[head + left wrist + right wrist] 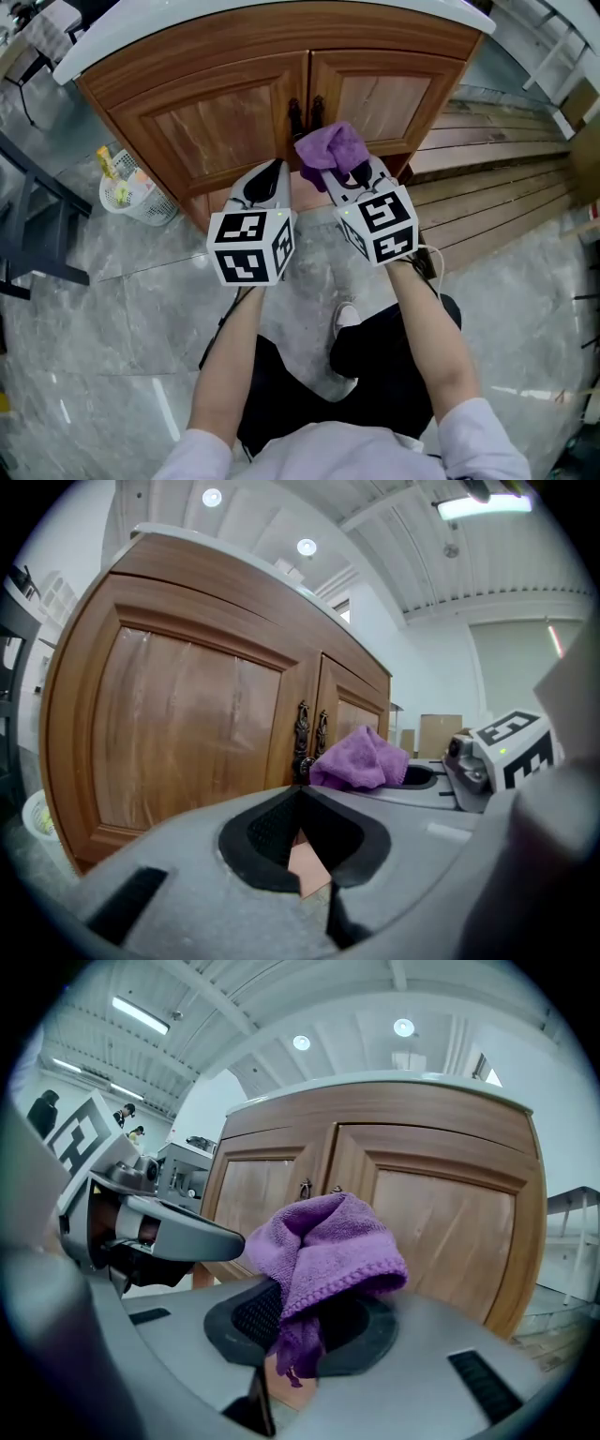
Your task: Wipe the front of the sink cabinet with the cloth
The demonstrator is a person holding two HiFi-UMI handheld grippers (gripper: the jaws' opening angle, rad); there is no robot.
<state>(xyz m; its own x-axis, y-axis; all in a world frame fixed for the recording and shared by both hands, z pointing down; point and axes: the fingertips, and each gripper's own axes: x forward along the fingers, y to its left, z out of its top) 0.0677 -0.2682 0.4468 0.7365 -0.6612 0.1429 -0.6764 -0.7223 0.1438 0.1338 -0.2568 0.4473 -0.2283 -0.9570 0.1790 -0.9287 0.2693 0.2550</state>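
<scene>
Cloth (pixel 330 1239), purple, terry, bunched, pinched in right claw (pixel 298 1340)

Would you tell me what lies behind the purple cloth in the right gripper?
Behind the purple terry cloth, clamped in the right gripper, stand the brown wooden cabinet doors with two dark metal handles. The cloth covers the lower door seam.

Purple cloth (pixel 330 150), brn wood-grain cabinet (pixel 220 127), gry marbled floor (pixel 131 309).

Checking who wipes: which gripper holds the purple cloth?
The right gripper: its jaws pinch the purple cloth; the left gripper holds nothing.
</scene>
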